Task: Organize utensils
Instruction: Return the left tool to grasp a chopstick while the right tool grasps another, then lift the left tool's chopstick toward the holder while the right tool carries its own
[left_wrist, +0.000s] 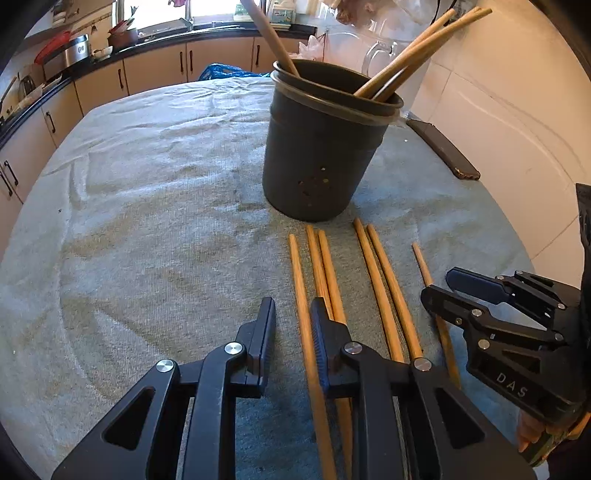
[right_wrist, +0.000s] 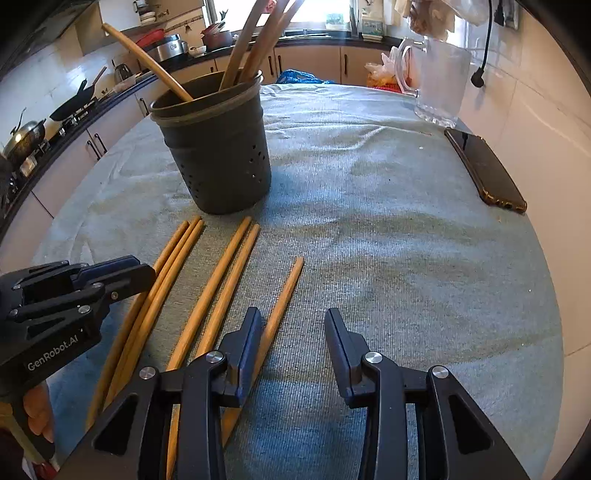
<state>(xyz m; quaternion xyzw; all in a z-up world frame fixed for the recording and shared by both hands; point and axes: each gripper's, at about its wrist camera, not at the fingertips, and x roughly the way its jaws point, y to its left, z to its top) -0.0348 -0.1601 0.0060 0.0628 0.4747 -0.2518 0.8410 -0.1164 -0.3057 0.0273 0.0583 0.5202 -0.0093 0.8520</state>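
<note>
straddling leftmost chopstick (left_wrist: 301, 295), left gripper (left_wrist: 293, 314) jaws narrow, unclamped; right gripper (right_wrist: 293, 325) jaws parted, empty.

This is a kitchen. The surface (right_wrist: 388, 206) has a grey-blue cloth over it. A white tiled wall (right_wrist: 535, 122) stands on the right. Tan cupboards (left_wrist: 155, 70) with dark handles run along the back and left, under a black counter (left_wrist: 110, 61). Bright light comes in through a window (right_wrist: 321, 13). Pans (right_wrist: 70, 105) sit on the stove.
</note>
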